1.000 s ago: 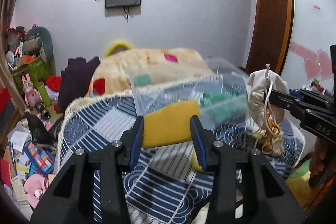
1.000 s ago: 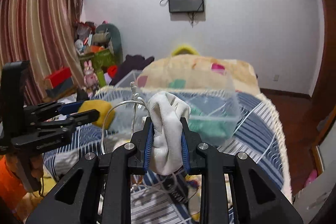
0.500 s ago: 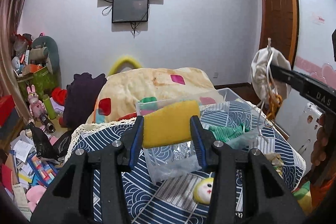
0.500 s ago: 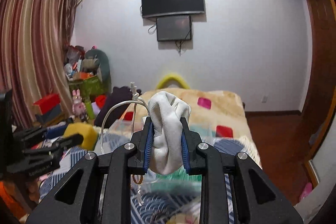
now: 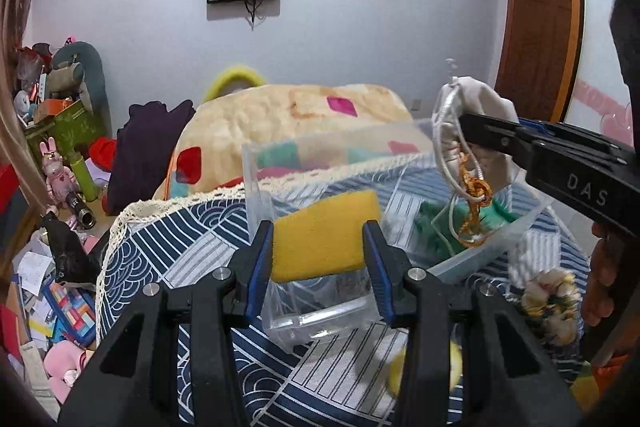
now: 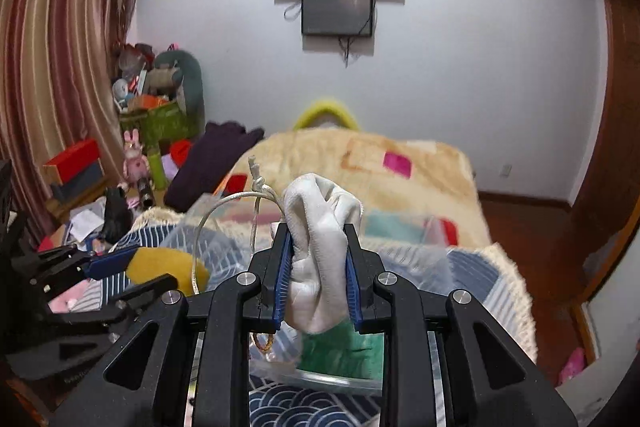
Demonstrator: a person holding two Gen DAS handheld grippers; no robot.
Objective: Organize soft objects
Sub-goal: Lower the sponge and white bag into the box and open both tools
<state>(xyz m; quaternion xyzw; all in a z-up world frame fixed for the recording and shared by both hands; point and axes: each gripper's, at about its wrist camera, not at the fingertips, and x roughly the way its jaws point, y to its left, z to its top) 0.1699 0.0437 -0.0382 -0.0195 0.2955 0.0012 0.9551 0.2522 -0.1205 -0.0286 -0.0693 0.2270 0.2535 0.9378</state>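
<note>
Left gripper [image 5: 325,247]: jaws partly closed, clamping a yellow sponge [image 5: 326,237] between the blue pads. The sponge is held in the air above the near end of a clear plastic bin [image 5: 256,183].

Right gripper [image 6: 319,267]: jaws closed to a narrow gap, pinching a white drawstring pouch [image 6: 320,227]. The fabric bulges above and below the pads. A white cord [image 6: 224,211] loops out to the left of the pouch; in the left wrist view an orange braided cord [image 5: 474,203] hangs from it over the bin.

The bin rests on a blue-and-white patterned quilt [image 5: 168,239] on the bed and contains a green cloth [image 6: 344,351]. A cream fleece blanket [image 5: 280,111] with coloured patches lies behind the bin. A small floral item [image 5: 552,299] lies on the quilt, right of the bin.
</note>
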